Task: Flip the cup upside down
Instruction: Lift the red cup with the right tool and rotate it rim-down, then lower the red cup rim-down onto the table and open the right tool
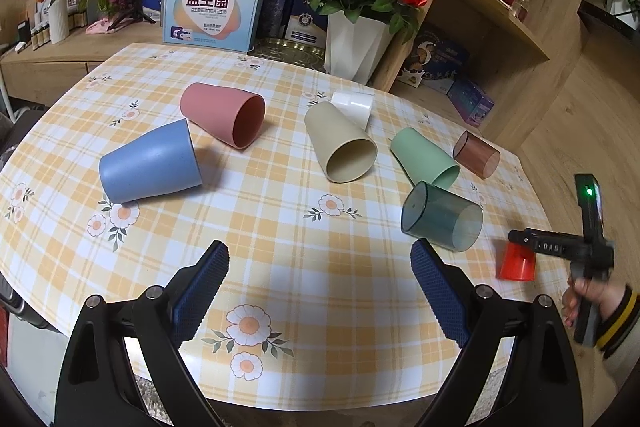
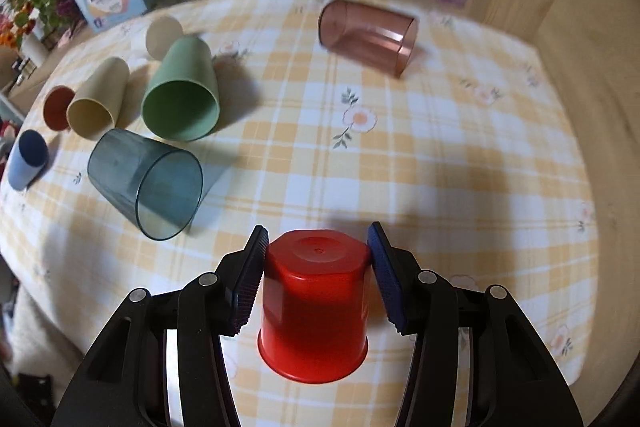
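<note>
The red cup (image 2: 314, 311) stood upside down, base up and rim toward the checked tablecloth (image 2: 440, 167), near the table's front right edge. The right gripper (image 2: 318, 275) held it between its two blue pads, which pressed on the cup's upper wall just below the base. Whether the rim had fully met the cloth could not be told from these views.

The left gripper (image 1: 320, 291) hung over bare cloth with its fingers spread wide and nothing between them.

Seven other cups lay on their sides: a clear teal tumbler (image 2: 146, 183) nearest the red cup, then a green cup (image 2: 182, 93), a beige cup (image 2: 98, 103), a smoky pink tumbler (image 2: 368, 35), a pink cup (image 1: 224, 113), a blue cup (image 1: 150, 167) and a white cup (image 1: 354, 105).

The likely risks came from the letting go. If the pads opened while the rim was tilted or off the cloth, the cup could tip or roll toward the near table edge. A pad dragging on the wall as it drew back could also pull the cup over, or nudge it into the teal tumbler.
</note>
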